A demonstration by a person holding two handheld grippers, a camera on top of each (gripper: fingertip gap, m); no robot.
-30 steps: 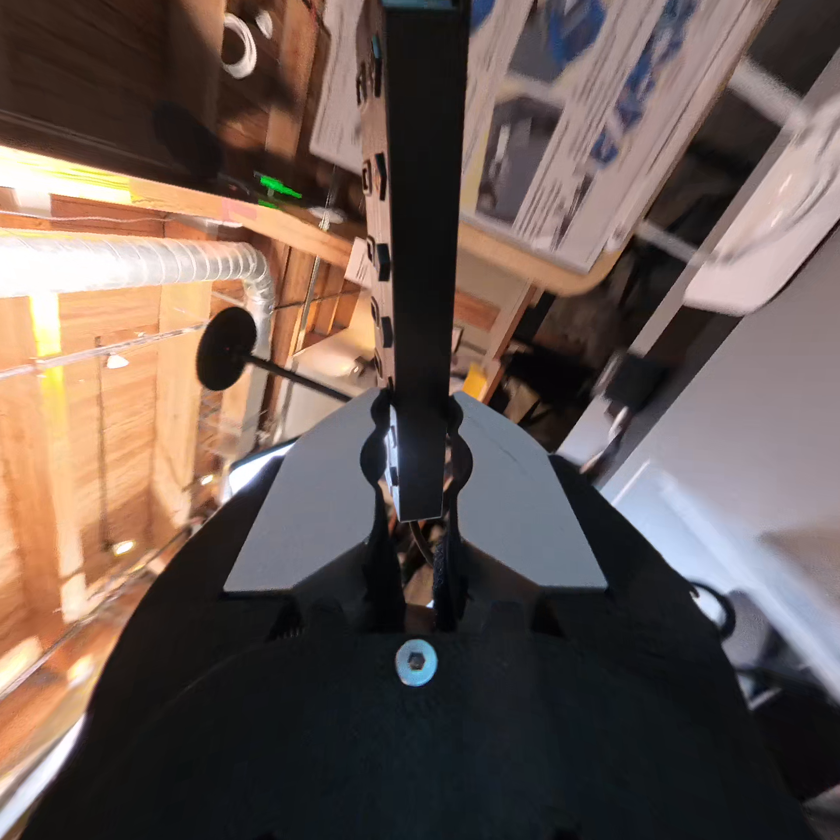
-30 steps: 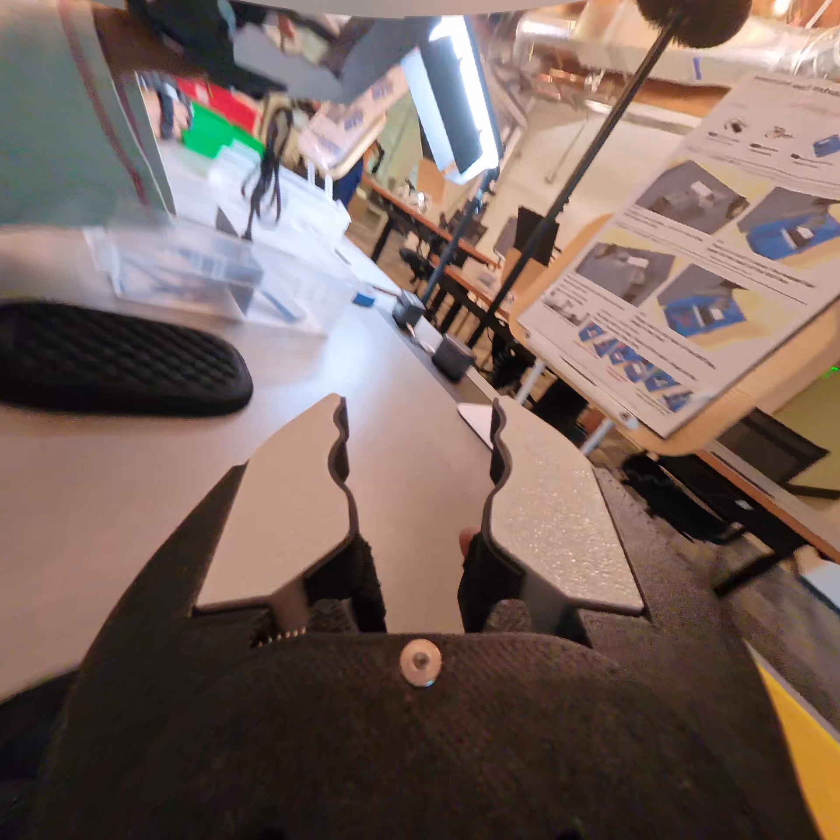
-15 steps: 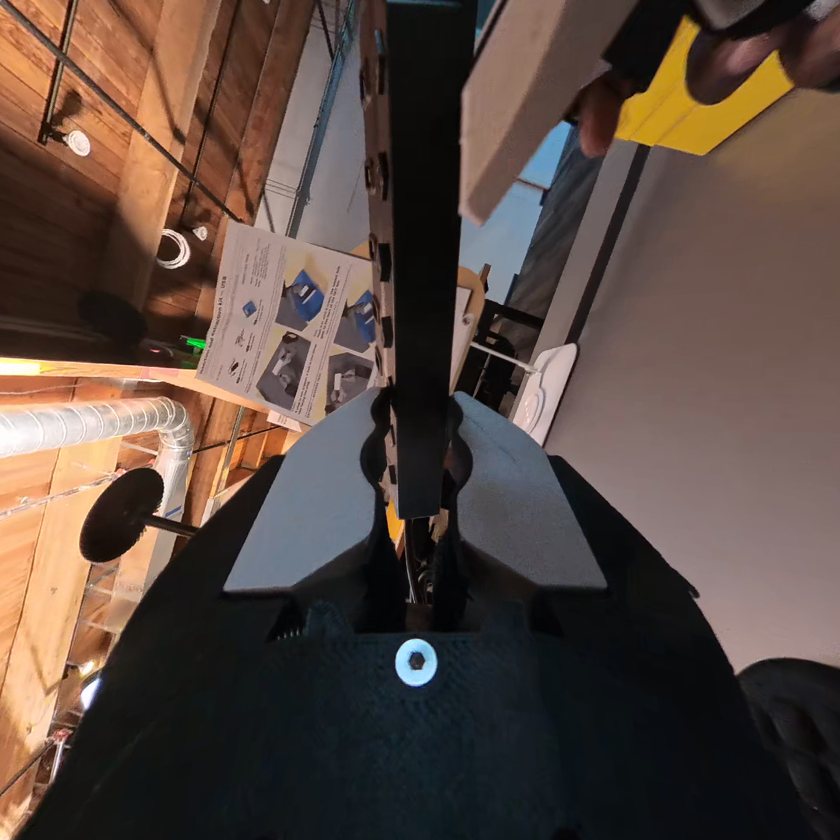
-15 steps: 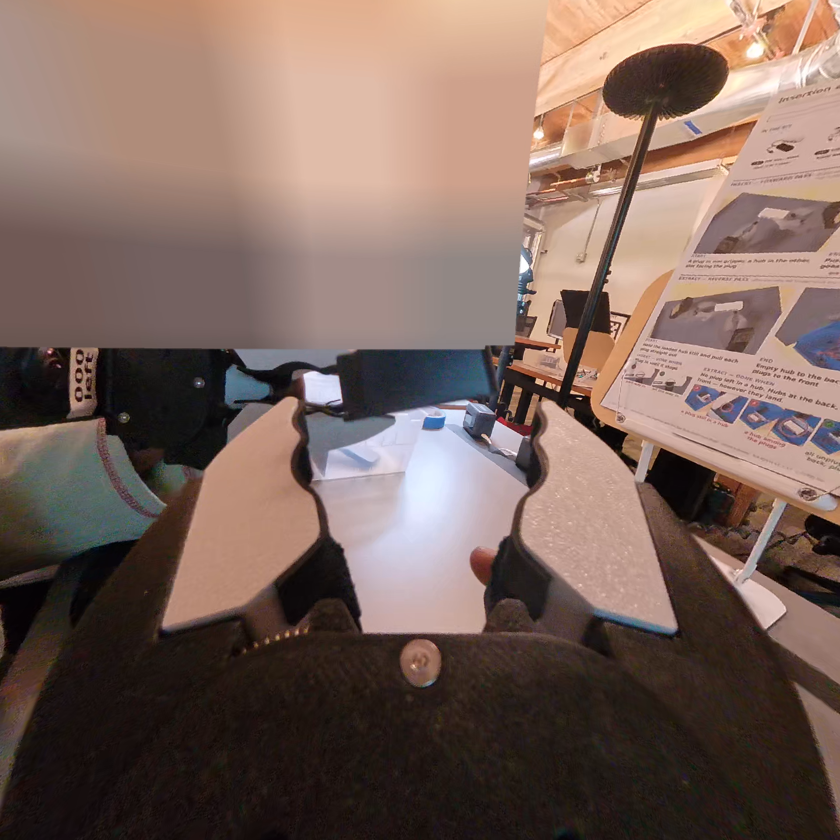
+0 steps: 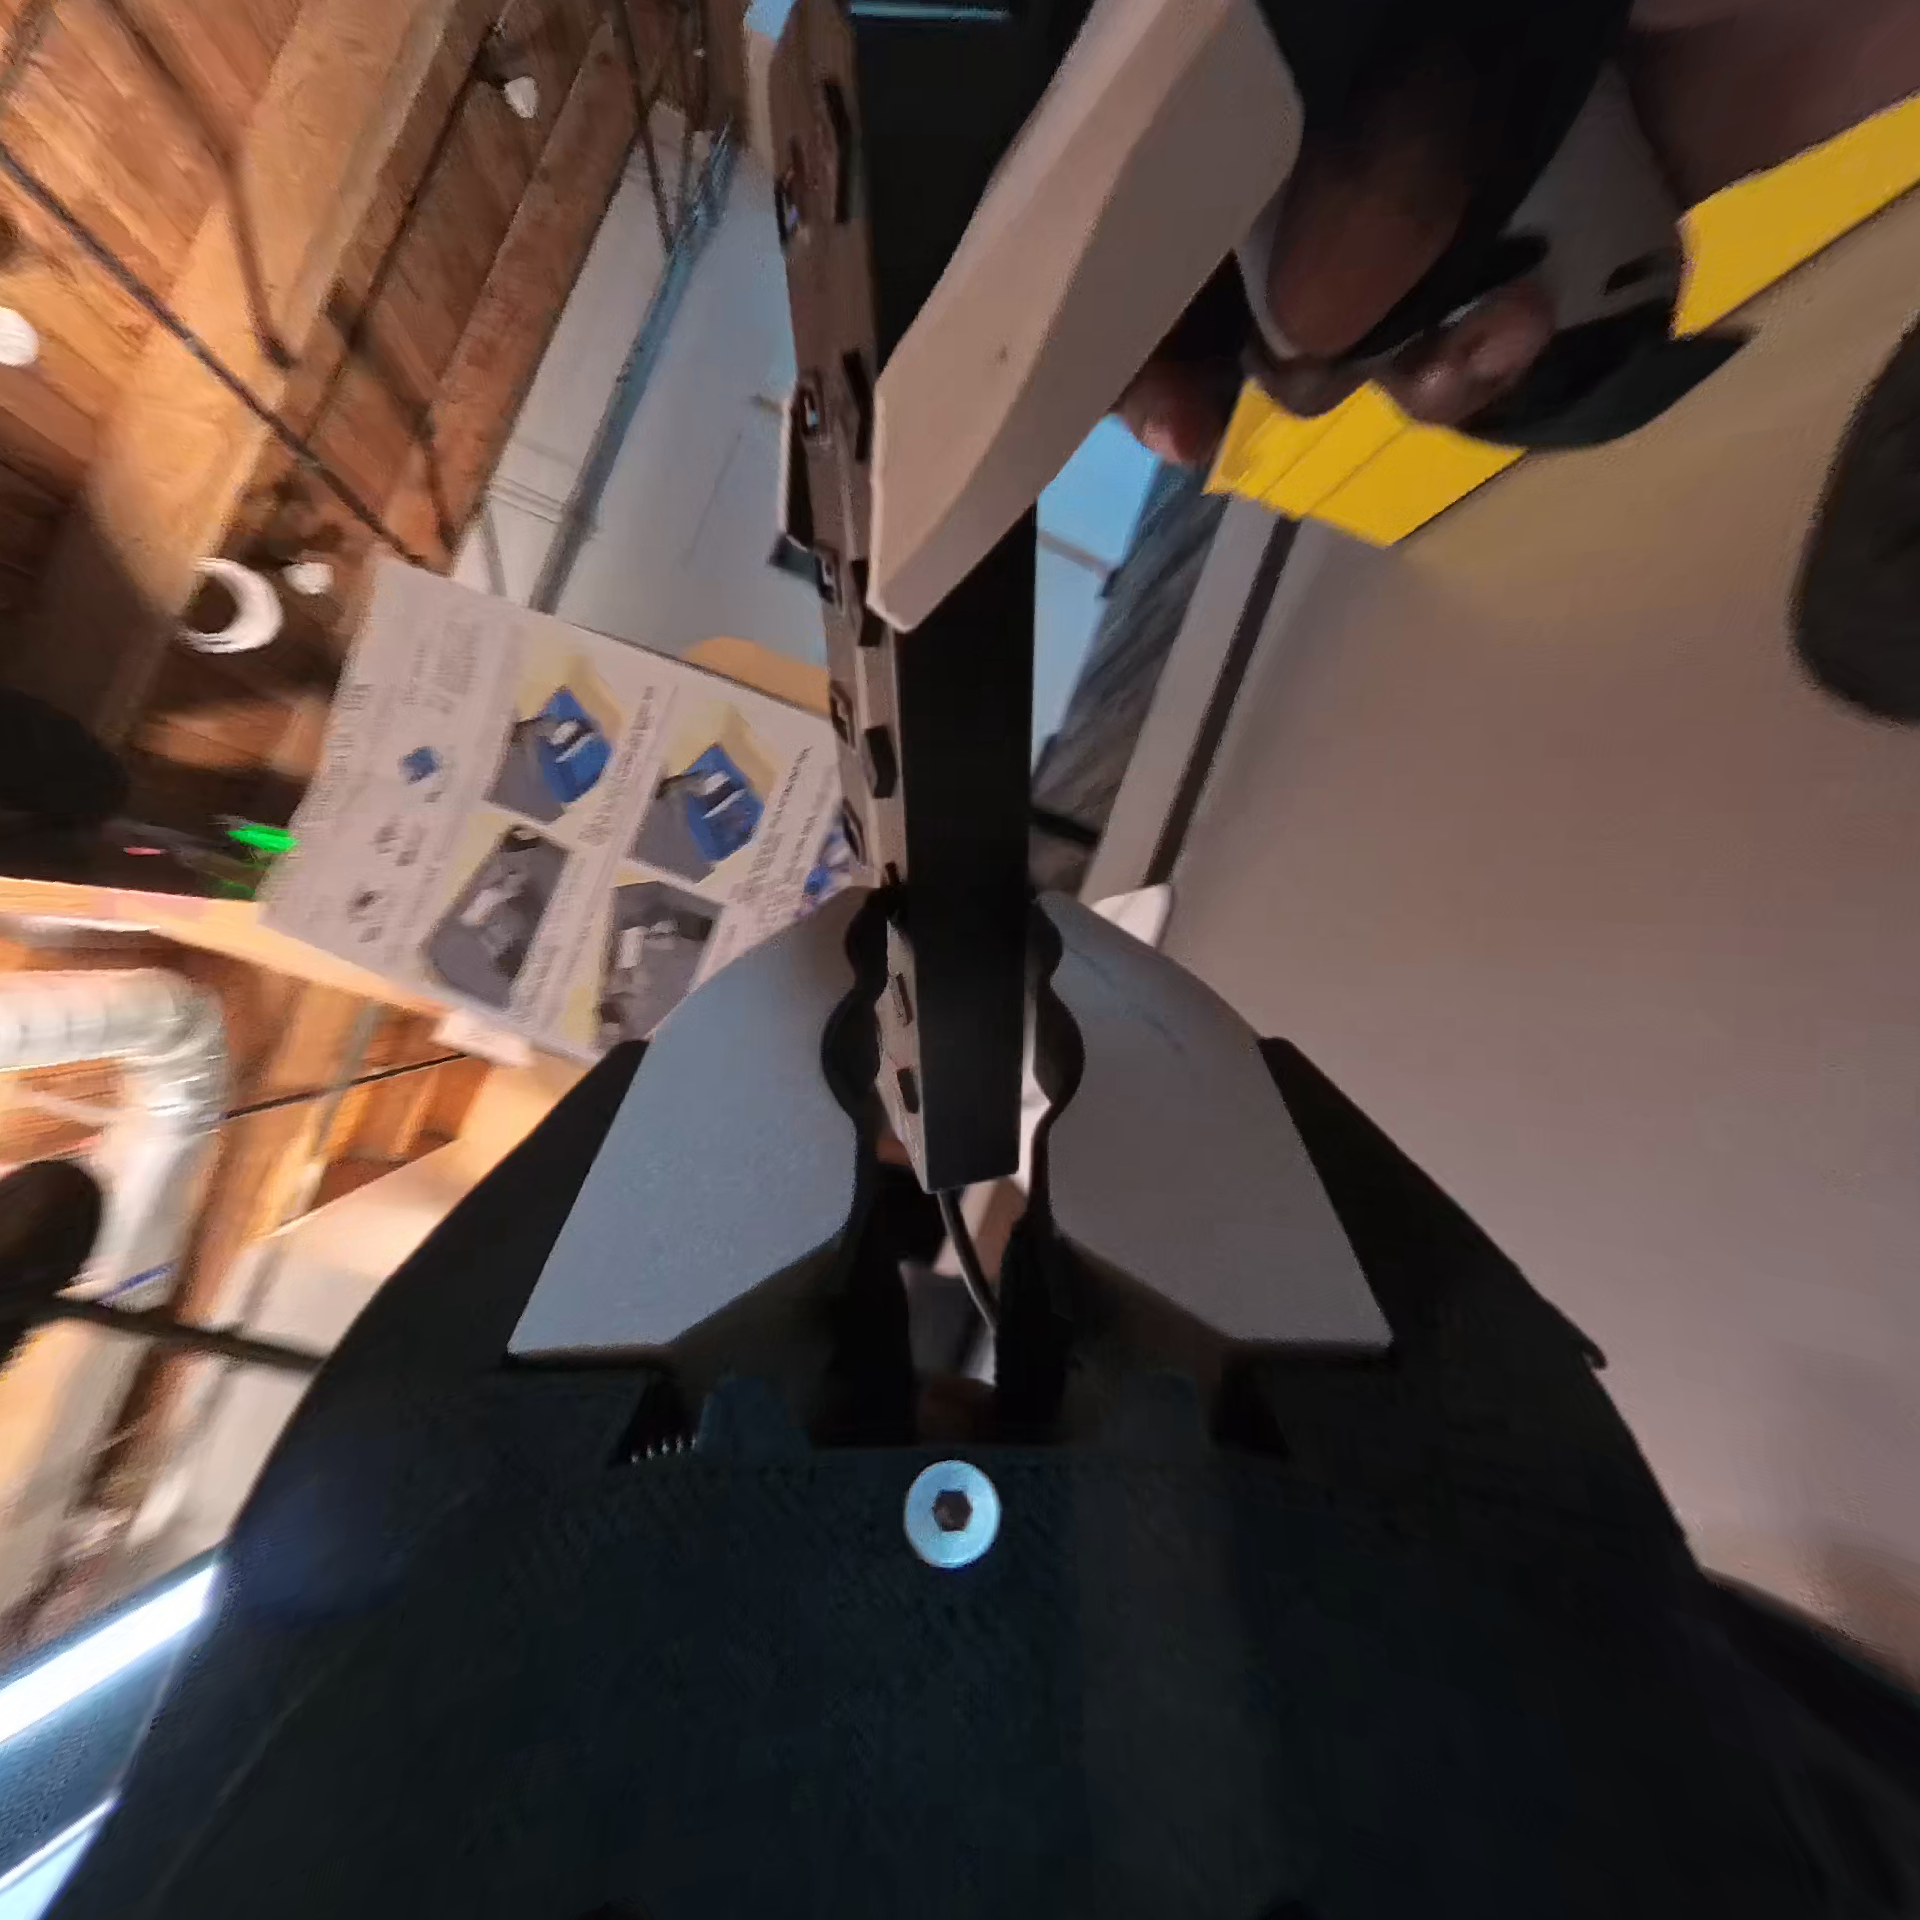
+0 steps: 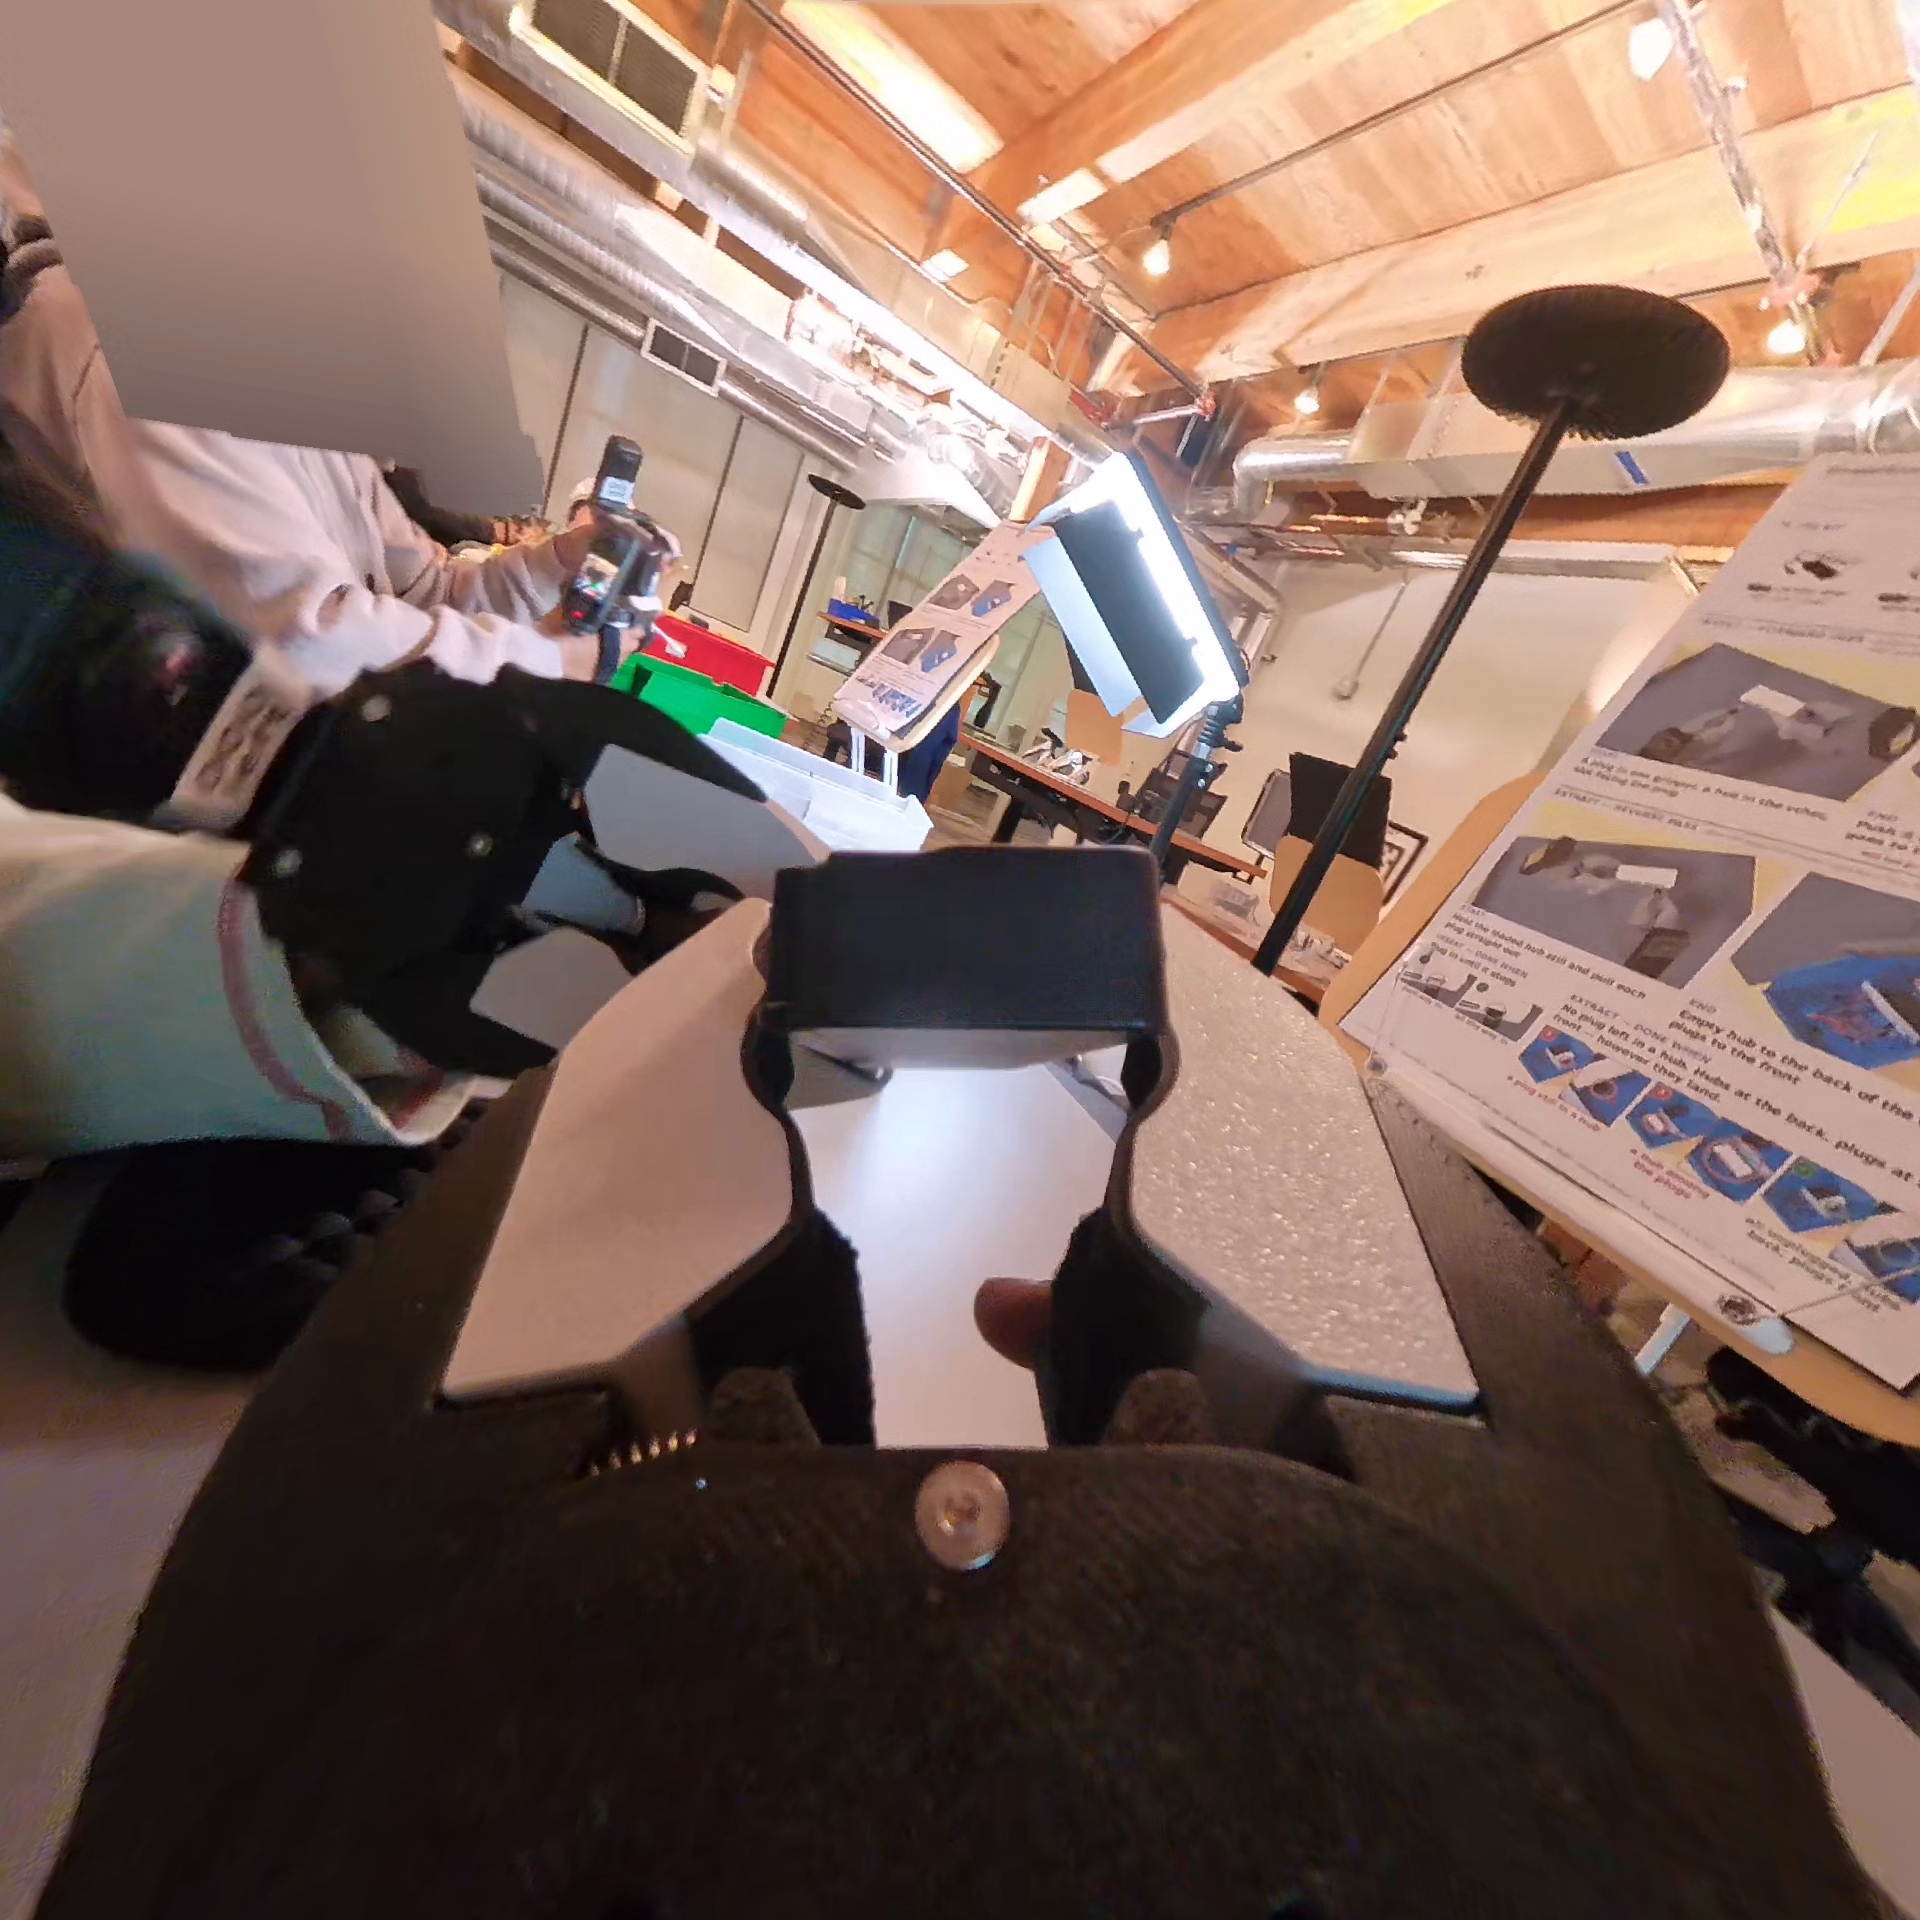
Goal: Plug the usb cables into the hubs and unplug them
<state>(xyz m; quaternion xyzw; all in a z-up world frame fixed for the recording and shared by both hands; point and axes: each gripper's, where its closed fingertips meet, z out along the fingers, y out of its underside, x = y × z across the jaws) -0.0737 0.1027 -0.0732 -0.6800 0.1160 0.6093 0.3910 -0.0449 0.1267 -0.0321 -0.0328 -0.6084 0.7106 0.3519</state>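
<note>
A long black USB hub (image 5: 961, 779) with ports down its left side stands up out of my left gripper (image 5: 956, 987), which is shut on its near end. A thin black cable (image 5: 966, 1247) leaves that end between the fingers. In the right wrist view the hub's far end (image 6: 961, 977) sits between the tips of my right gripper (image 6: 961, 935), whose jaws touch it on both sides. One right finger (image 5: 1039, 312) shows across the hub's upper part in the left wrist view. The left gripper's black body (image 6: 416, 831) shows behind the hub. No plug is visible in the ports.
The grey table (image 6: 966, 1195) lies below, with a black padded rest (image 6: 208, 1247) at the left. An instruction board (image 6: 1714, 987) stands at the right beside a black lamp pole (image 6: 1455, 665). Another person with a gripper (image 6: 613, 582) and green and red bins (image 6: 707, 686) are far back. The grippers' ends are close to 6 cm from one another.
My right gripper has come up to the hub's far end and narrowed its jaws onto it. My left gripper kept its hold and turned with the hub toward the table.
</note>
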